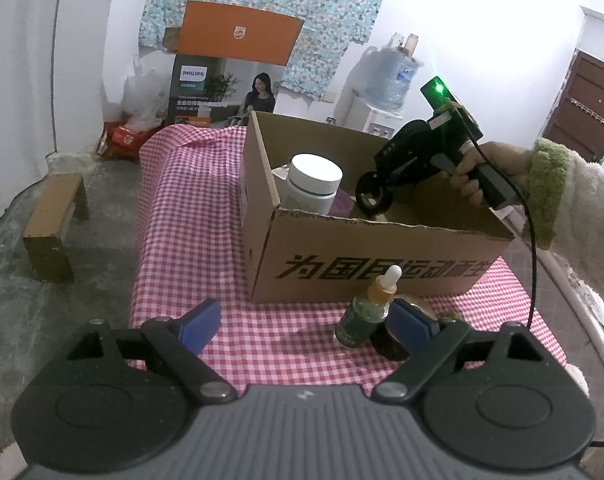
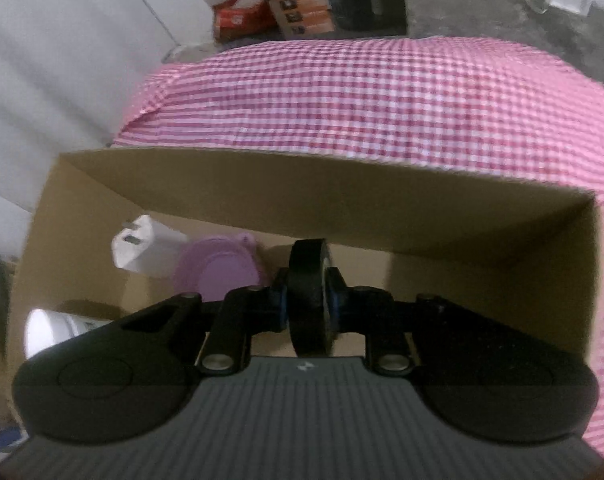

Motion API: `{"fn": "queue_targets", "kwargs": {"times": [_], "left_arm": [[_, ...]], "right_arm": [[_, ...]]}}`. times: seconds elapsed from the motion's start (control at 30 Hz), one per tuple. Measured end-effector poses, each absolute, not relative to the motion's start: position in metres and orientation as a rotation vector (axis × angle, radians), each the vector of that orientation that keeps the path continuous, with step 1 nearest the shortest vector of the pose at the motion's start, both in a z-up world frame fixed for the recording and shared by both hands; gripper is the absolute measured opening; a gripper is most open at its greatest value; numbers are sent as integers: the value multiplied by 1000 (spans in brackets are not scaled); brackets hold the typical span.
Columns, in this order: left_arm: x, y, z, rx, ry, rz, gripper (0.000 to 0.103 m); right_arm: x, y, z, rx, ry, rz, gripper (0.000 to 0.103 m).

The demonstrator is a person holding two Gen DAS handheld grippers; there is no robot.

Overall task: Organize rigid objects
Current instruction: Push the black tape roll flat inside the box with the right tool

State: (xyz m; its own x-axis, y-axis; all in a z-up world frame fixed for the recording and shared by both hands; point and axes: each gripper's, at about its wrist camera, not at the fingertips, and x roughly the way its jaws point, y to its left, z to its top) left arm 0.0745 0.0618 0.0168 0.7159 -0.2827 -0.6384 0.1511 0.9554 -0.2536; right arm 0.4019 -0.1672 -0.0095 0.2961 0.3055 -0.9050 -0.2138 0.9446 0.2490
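My right gripper (image 2: pixel 308 302) is shut on a black tape roll (image 2: pixel 308 264), held upright between its blue pads above the inside of an open cardboard box (image 2: pixel 342 200). In the left wrist view a hand holds this gripper over the box (image 1: pixel 382 264), with the roll (image 1: pixel 372 197) at its tip. My left gripper (image 1: pixel 306 328) stands open low over the checked cloth in front of the box. A small green dropper bottle (image 1: pixel 362 316) stands between its fingers, close to the right finger (image 1: pixel 412 330), not gripped.
Inside the box are a white-lidded jar (image 1: pixel 314 184), a purple round container (image 2: pixel 225 272) and a white plug adapter (image 2: pixel 141 248). A dark object (image 1: pixel 390 346) lies behind the dropper bottle. The pink checked tablecloth (image 1: pixel 189 240) drops to a concrete floor, where a small wooden stool (image 1: pixel 53 224) stands at the left.
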Motion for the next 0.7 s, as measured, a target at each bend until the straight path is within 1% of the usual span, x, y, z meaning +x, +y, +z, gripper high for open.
{"fn": "queue_targets", "kwargs": {"times": [0.03, 0.1, 0.13, 0.2, 0.27, 0.6, 0.7], "left_arm": [[75, 62, 17, -189, 735, -242, 92], [75, 61, 16, -191, 735, -244, 92], [75, 61, 16, -192, 735, -245, 92], [75, 60, 16, -193, 733, -249, 92], [74, 58, 17, -192, 731, -253, 92], [71, 57, 18, -190, 726, -253, 92], [69, 58, 19, -187, 723, -254, 92]], "right_arm": [[401, -167, -7, 69, 1221, 339, 20], [399, -166, -2, 22, 1215, 313, 31], [398, -167, 0, 1, 1209, 306, 34], [395, -169, 6, -42, 1194, 287, 46], [392, -168, 12, -87, 1181, 264, 51], [378, -165, 24, -234, 1114, 211, 51], [374, -164, 36, -198, 1086, 245, 51]]}}
